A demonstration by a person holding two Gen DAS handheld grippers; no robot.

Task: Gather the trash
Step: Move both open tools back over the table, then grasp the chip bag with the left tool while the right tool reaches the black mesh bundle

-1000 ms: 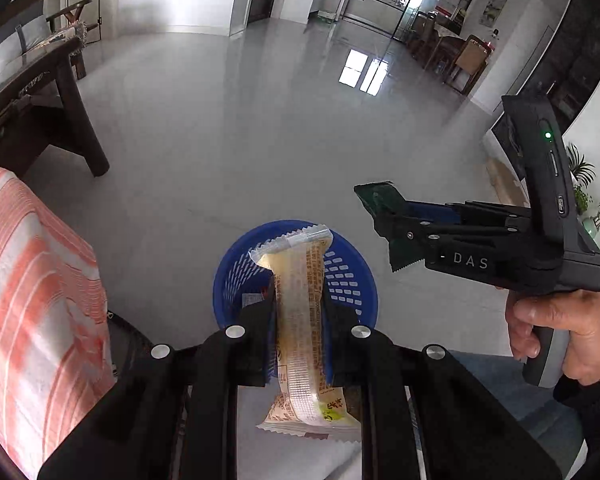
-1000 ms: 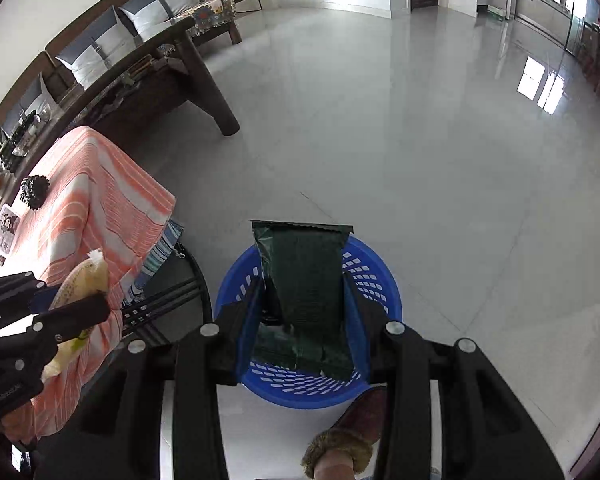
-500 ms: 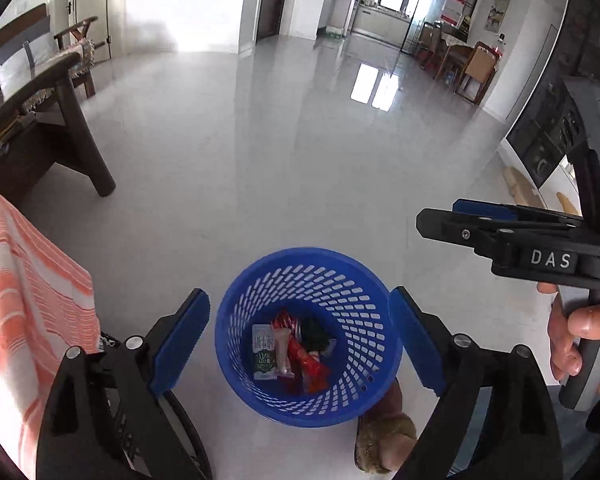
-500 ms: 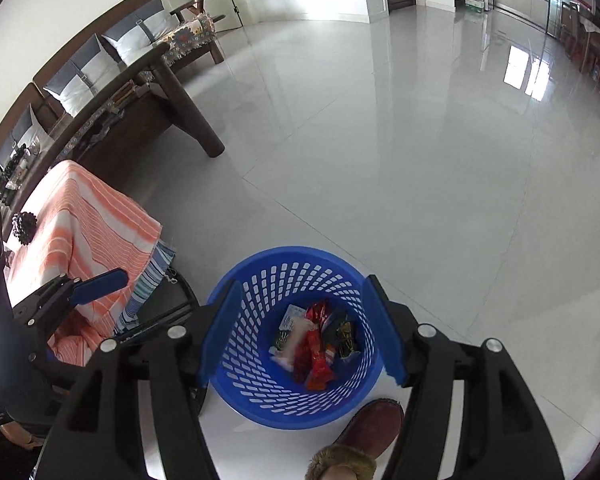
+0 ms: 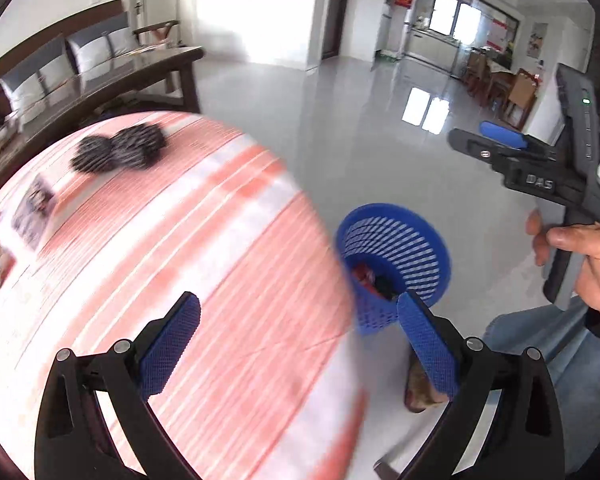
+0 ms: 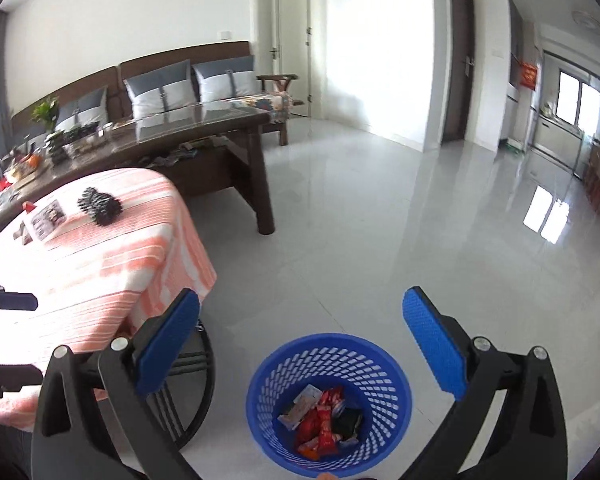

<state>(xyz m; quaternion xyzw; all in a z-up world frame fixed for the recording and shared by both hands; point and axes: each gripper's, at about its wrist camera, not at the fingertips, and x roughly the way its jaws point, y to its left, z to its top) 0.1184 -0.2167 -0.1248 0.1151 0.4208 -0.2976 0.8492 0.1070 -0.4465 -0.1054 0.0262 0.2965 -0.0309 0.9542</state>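
**Both claws empty; basket part-filled, more litter on the cloth**

Trash so far: a heap of wrappers (image 6: 323, 420) — red, white, dark — at the bottom of the blue basket (image 6: 388, 372). The basket stands on the floor (image 6: 380, 220) just off the near right corner of the tabletop (image 6: 112, 248), low enough that a thing let go over it falls straight in; likely set there for that reason.

Right claw (image 6: 302, 342): jaws spread wide, nothing between the pads, hanging above the basket's far left rim. Left claw (image 5: 300, 340): also wide open and empty, over the right edge of the striped cloth, the basket just past its right finger. The left view is smeared, so detail on the cloth is poor.

Left to collect, by my reading: a printed packet (image 6: 46, 218) and a small red-topped scrap (image 6: 29, 206) at the far left of the tabletop, lying flat. A dark spiky object (image 6: 100, 206) sits just right of them; trash or not, cannot tell.

Room: the cloth between the claws and the packet is bare, a free path. The cloth hangs over the right edge, with a dark wire frame below. The floor to the right and far side is wide open. A long dark coffee table (image 6: 204, 128) stands beyond the tabletop, a sofa (image 6: 160, 80) behind it.
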